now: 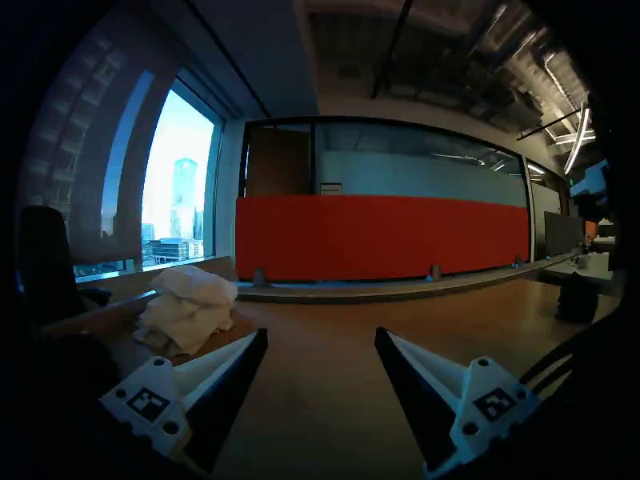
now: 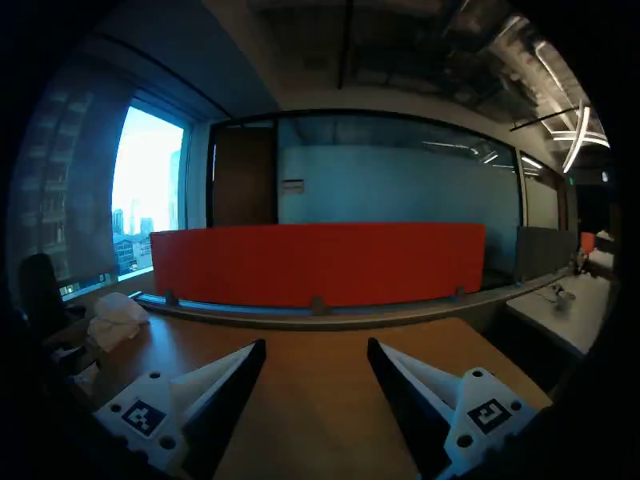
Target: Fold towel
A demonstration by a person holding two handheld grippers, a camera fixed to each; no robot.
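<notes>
In the left gripper view, the left gripper (image 1: 320,332) is seen held above a wooden tabletop (image 1: 336,384), its two fingers spread wide with nothing between them. A white towel (image 1: 188,308) is shown lying in a crumpled heap at the tabletop's far left corner, beside the window (image 1: 180,200) and well apart from the fingertips. No edge or corner of the cloth is laid out flat, and no fold can be made out in it. A red partition (image 1: 376,236) is seen running along the tabletop's back edge.

In the right gripper view, the right gripper (image 2: 316,342) is likewise shown wide open and empty over the bare wood of the tabletop (image 2: 320,400). The towel (image 2: 116,318) is glimpsed small and bunched at the far left, farther off than from the other gripper, near the end of the red partition (image 2: 320,264).

The task is judged to be at its very start: the towel is not yet grasped, and the reaching, spreading flat and folding are all left to be done.
</notes>
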